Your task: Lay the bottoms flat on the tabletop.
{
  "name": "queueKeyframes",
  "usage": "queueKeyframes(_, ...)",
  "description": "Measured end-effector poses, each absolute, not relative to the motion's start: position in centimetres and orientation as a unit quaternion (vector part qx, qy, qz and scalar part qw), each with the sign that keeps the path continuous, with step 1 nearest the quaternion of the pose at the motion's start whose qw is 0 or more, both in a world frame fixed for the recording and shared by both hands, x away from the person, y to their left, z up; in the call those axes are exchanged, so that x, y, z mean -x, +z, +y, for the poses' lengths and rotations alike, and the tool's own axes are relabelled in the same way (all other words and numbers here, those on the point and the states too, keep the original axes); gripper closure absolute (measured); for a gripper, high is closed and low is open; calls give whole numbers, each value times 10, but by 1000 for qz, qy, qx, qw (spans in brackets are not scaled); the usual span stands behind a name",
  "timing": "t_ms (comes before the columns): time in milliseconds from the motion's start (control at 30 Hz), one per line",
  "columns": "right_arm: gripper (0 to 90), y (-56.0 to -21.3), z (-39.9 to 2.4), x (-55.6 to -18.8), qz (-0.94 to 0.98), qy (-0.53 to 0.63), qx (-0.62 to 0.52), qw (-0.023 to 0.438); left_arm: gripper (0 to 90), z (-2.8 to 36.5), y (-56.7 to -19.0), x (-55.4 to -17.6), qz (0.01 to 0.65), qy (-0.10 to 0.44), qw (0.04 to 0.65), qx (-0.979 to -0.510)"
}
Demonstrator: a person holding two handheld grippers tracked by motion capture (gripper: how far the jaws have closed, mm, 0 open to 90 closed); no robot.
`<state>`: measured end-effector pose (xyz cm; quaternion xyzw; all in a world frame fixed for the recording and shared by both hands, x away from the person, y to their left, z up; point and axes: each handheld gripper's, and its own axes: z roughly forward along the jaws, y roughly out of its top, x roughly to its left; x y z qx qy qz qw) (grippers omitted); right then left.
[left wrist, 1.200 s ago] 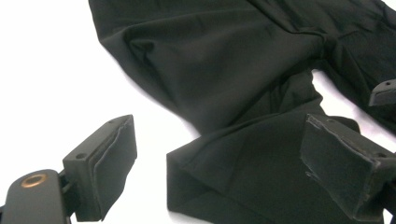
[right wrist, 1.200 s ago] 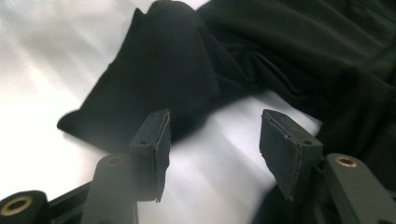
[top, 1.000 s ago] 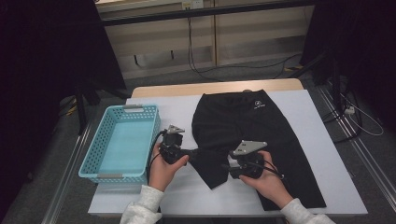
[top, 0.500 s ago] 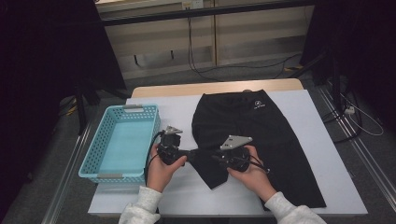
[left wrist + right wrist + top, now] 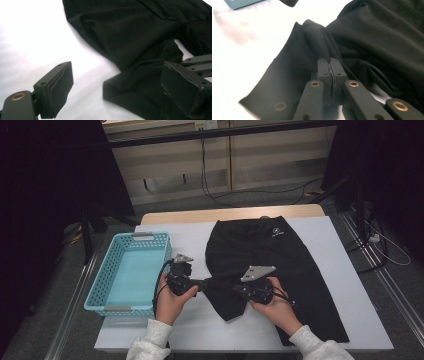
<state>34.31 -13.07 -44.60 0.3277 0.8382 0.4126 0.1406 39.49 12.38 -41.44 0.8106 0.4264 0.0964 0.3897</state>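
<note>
A pair of black shorts (image 5: pixel 272 252) lies flat on the white table (image 5: pixel 345 270), with a small white logo near its far waistband. My left gripper (image 5: pixel 202 283) is at the hem of the near left leg. Its jaws stand wide open, and the hem of the shorts (image 5: pixel 130 37) lies between them in the left gripper view, where the left gripper (image 5: pixel 120 86) touches nothing. My right gripper (image 5: pixel 239 290) is shut on a pinched ridge of the same leg. In the right gripper view the black cloth (image 5: pixel 387 37) rises in a fold out of the closed right gripper (image 5: pixel 330 66).
A light blue plastic basket (image 5: pixel 96 292) stands at the table's left side, close beside my left hand; its corner (image 5: pixel 242 2) peeks in at the top of the right gripper view. Bare white table lies to the right of the shorts and along the near edge.
My right gripper has moved left and slightly away from me, carrying its pinch of cloth toward the left gripper. The left hand has hardly shifted.
</note>
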Motion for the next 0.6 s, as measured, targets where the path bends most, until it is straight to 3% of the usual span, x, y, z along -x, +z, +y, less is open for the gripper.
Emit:
queueKeyframes(333,861,-456,-170,-330,857,382,-322,128,116,120,-415,-397,426,97,395,-808)
queueKeyframes(600,612,-444,-166,-330,843,399,-328,150,116,116,-418,-399,424,92,393,-811)
